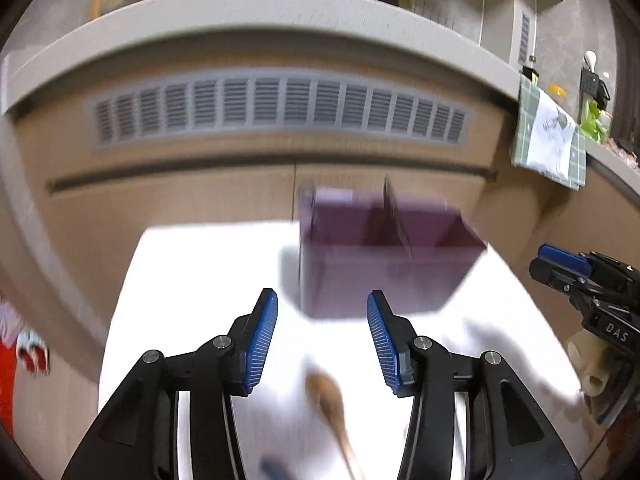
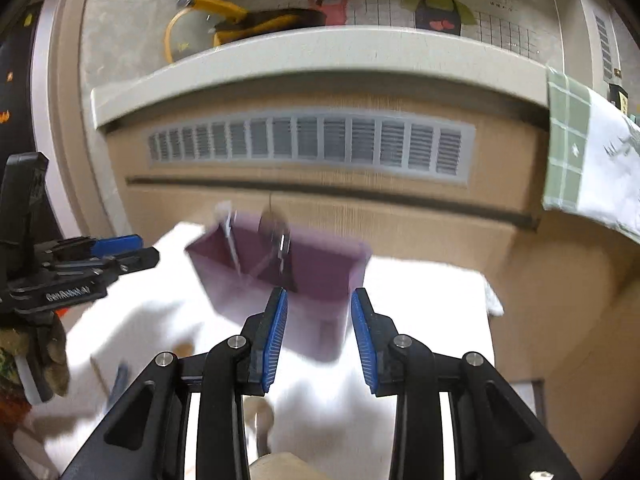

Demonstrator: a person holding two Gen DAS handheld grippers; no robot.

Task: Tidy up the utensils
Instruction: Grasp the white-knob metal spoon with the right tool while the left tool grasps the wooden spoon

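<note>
A box (image 1: 384, 256) with an inner divider stands on the table (image 1: 192, 280), toward its far edge, with metal utensils (image 2: 276, 232) upright inside it. A wooden spoon (image 1: 328, 400) lies on the table nearer than the box. Behind the table runs a cabinet front with a vent (image 1: 280, 108) under a counter (image 1: 240, 8), and a towel (image 1: 548, 136) hangs over the counter's edge at the right.

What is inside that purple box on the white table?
The purple box has an inner divider, with a couple of metal utensils standing up inside. Blur hides what kind; the walls cover the box's floor.
</note>
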